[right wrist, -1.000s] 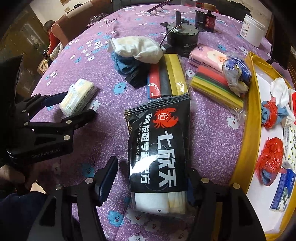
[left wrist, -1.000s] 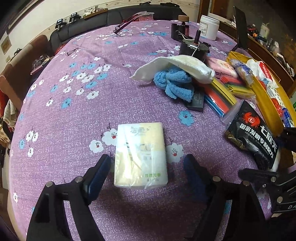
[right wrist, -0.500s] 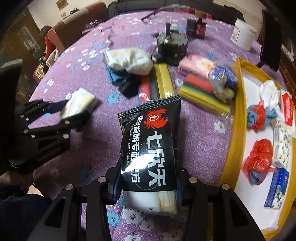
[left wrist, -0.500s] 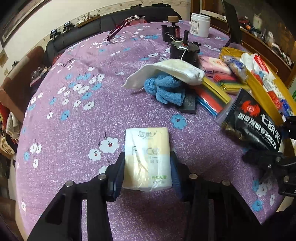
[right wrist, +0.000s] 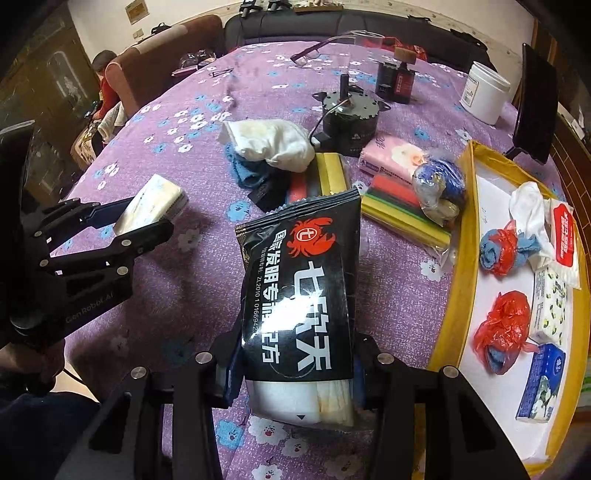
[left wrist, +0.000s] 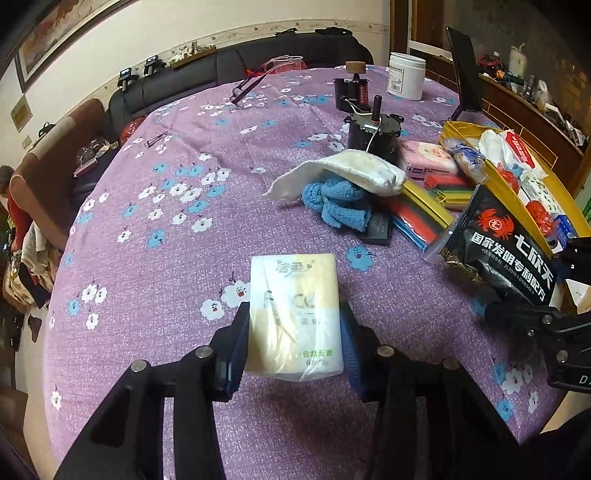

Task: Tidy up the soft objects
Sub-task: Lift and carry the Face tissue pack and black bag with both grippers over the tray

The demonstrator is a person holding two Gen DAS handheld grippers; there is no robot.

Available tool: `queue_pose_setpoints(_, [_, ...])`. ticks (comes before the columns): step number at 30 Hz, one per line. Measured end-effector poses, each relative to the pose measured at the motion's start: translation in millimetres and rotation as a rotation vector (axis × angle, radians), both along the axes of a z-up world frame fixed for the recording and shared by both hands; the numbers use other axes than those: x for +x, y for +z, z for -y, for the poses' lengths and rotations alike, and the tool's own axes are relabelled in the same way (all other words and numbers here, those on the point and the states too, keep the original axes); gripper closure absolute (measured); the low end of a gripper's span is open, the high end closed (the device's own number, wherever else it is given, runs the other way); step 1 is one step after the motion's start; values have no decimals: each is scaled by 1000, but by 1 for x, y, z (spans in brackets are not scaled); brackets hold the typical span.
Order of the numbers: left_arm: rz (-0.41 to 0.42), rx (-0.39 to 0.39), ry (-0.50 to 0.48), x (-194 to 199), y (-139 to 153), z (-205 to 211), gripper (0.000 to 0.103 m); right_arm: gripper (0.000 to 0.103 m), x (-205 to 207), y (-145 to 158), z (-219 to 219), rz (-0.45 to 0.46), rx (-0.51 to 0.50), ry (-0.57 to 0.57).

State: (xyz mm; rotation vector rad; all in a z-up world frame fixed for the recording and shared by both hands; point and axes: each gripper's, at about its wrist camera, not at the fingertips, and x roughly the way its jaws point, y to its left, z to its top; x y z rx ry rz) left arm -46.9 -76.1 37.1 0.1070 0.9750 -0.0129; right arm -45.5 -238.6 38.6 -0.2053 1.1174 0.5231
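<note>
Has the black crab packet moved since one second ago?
Yes. The right tongs closed on the black crab packet, raising it off the purple tablecloth.

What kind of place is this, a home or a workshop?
Most likely a home's living or dining room: a round table under a purple flowered tablecloth, a dark sofa along the wall, and a framed picture hanging above it.

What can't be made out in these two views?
- Left wrist view: the tray runs off the right edge behind the black packet.
- Right wrist view: the blue towel is mostly under the white cloth.
- Right wrist view: the tissue pack is partly hidden by the left gripper.
- Both views: the table beneath each held item is hidden.
</note>
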Motion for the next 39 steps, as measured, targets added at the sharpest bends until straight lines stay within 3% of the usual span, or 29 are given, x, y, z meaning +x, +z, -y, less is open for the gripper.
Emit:
queue_pose_setpoints(15, [7, -40, 91, -10, 6, -14, 59, 54, -7, 13, 7, 34, 26, 7])
queue_pose_setpoints(24, [44, 16, 61, -13, 19, 2, 59, 54, -12, 27, 21, 78, 48, -10])
queue_pose_setpoints(39, [116, 67, -31, -1, 45, 46, 59, 54, -12, 50, 83, 107, 91, -153])
